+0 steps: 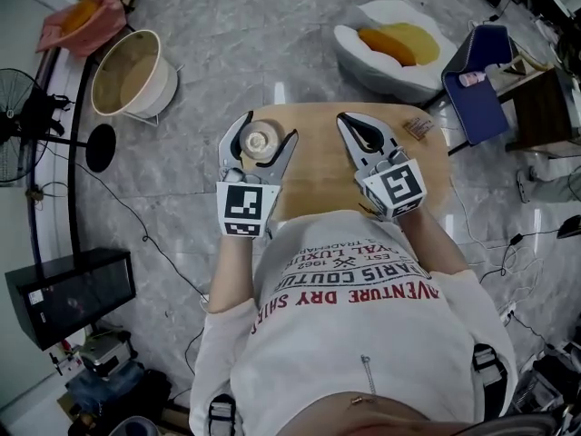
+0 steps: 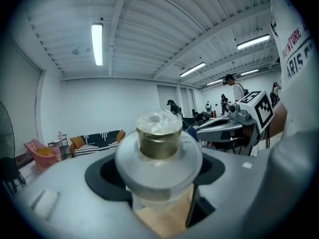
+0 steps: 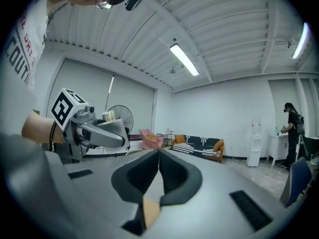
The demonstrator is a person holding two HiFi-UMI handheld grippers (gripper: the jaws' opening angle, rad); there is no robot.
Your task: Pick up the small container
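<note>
The small container (image 1: 259,140) is a clear jar with a gold neck and a crinkled clear top. It stands upright between the jaws of my left gripper (image 1: 258,145), over the left part of the round wooden table (image 1: 318,175). In the left gripper view the container (image 2: 159,143) fills the middle, and the left gripper (image 2: 159,176) is shut on its wide body, with tabletop showing below. I cannot tell whether it rests on the table. My right gripper (image 1: 349,120) is over the table's right part, shut and empty; its jaws meet in the right gripper view (image 3: 158,159).
A small flat item (image 1: 418,127) lies at the table's right edge. Around the table on the floor stand a white beanbag seat (image 1: 390,48), a blue chair (image 1: 477,84), a round tub (image 1: 132,71), a fan (image 1: 18,107) and a black box (image 1: 68,293).
</note>
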